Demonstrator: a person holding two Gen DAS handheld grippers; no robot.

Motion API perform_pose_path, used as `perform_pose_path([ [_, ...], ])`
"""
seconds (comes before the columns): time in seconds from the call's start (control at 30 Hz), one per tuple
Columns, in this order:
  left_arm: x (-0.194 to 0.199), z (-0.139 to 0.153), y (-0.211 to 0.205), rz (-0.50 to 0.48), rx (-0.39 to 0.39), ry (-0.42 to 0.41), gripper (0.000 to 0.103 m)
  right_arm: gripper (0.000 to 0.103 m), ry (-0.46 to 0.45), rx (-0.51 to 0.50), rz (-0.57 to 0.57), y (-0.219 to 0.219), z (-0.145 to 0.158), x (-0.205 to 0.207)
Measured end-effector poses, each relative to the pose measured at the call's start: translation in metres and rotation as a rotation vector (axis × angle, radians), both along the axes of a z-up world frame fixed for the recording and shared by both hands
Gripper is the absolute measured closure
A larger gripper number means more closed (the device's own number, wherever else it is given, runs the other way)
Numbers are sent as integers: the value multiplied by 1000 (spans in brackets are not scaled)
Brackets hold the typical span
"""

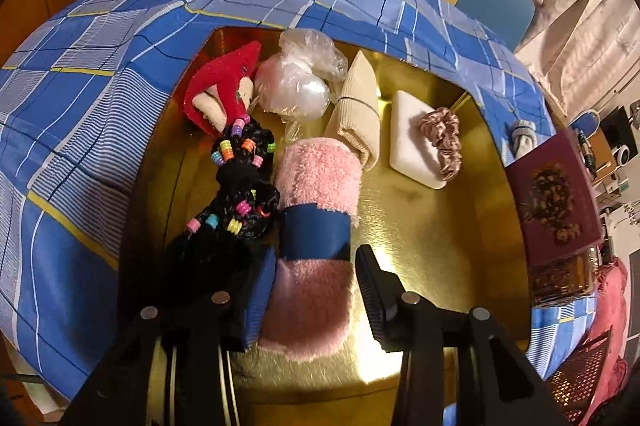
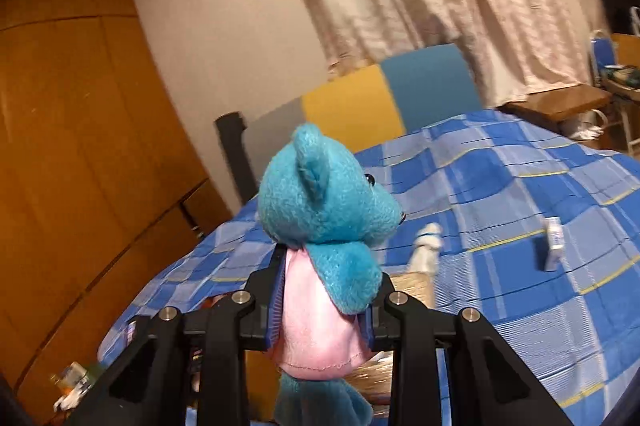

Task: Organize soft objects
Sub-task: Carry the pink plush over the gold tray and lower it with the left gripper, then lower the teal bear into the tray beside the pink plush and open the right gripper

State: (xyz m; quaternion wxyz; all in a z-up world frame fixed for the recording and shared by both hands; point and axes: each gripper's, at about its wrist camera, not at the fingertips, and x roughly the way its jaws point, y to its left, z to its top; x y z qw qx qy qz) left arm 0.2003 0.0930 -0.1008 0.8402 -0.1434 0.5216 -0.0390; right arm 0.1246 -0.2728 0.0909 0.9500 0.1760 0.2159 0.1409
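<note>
Pink fleece roll (image 1: 316, 186) lies lengthwise between the parted, non-pressing fingers of left gripper (image 1: 316, 266) over gold tray (image 1: 432, 210), while right gripper (image 2: 324, 310) clamps teal bear (image 2: 328, 202) aloft.

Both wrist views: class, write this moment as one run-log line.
left gripper: open over pink towel in gold tin | right gripper: holding teal bear

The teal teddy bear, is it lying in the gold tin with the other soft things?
No, the teal teddy bear is clamped in the right gripper above the bed.

No legible text, labels, brands or numbers anywhere in either view.
</note>
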Motion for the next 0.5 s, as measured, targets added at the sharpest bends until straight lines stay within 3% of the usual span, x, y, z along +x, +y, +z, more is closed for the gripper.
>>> perform_pose_path([
  [0.13,-11,13,2,-7,-21,-51,61,73,19,-26,96,47,1,2],
  [0.23,-19,21,5,-5,22,-85,61,73,51,-63,153,84,-6,6],
  [0.5,-37,34,26,29,47,-147,61,73,212,-66,247,160,-49,33],
])
